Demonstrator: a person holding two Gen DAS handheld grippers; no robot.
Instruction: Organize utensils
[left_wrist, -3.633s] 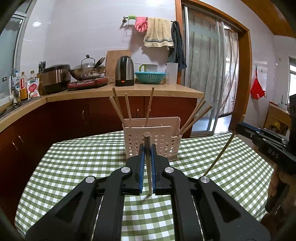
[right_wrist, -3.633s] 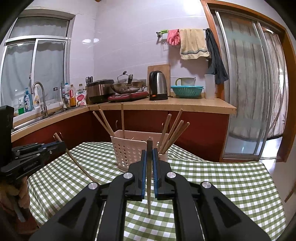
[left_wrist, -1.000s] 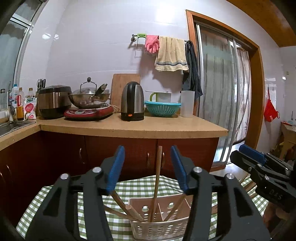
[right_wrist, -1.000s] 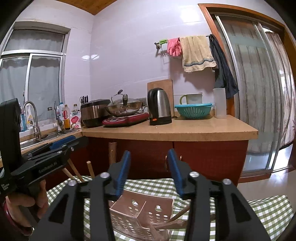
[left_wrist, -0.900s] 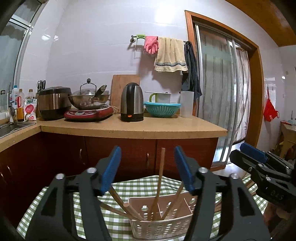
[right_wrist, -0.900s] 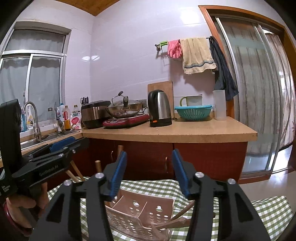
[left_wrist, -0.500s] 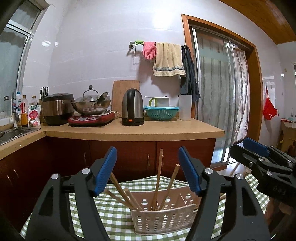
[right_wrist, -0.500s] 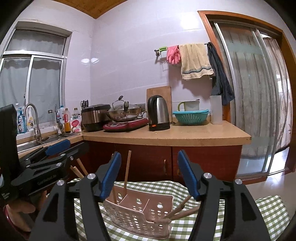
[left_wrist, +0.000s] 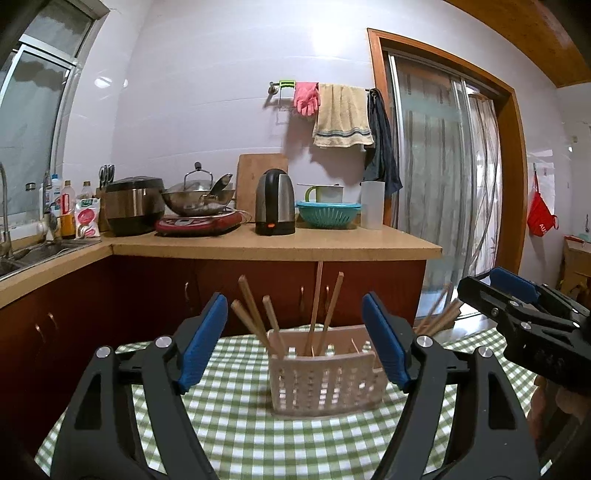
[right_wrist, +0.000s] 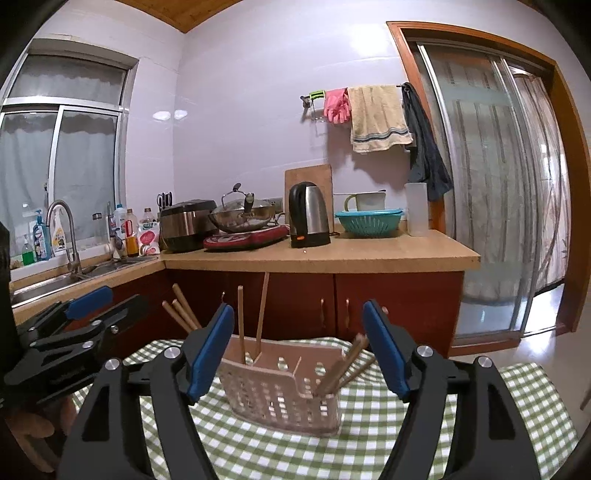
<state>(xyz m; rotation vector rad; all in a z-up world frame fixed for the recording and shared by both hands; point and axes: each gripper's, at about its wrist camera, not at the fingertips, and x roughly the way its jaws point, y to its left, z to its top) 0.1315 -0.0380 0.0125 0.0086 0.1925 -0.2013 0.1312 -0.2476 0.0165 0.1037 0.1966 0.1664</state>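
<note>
A pale perforated utensil basket (left_wrist: 325, 380) (right_wrist: 280, 395) stands on the green checked tablecloth (left_wrist: 236, 424) (right_wrist: 369, 435). Several wooden chopsticks (left_wrist: 317, 306) (right_wrist: 262, 306) stick out of its compartments, some upright, some leaning to either side. My left gripper (left_wrist: 295, 339) hovers in front of the basket with its jaws opening and nothing between them. My right gripper (right_wrist: 299, 347) is likewise in front of the basket, jaws opening and empty. Each gripper shows at the edge of the other's view: the right gripper (left_wrist: 517, 314) and the left gripper (right_wrist: 74, 325).
Behind the table runs a wooden counter (left_wrist: 273, 243) over dark red cabinets, carrying a rice cooker (left_wrist: 133, 206), a wok on a hotplate (left_wrist: 199, 210), a kettle (left_wrist: 275, 203), a teal colander (left_wrist: 328, 214) and a sink (right_wrist: 55, 273). A glass sliding door (right_wrist: 498, 203) stands at the right.
Both grippers have let go of the chopsticks they held, which now stand in the basket. Both have drawn back from the basket with jaws spreading wider.
</note>
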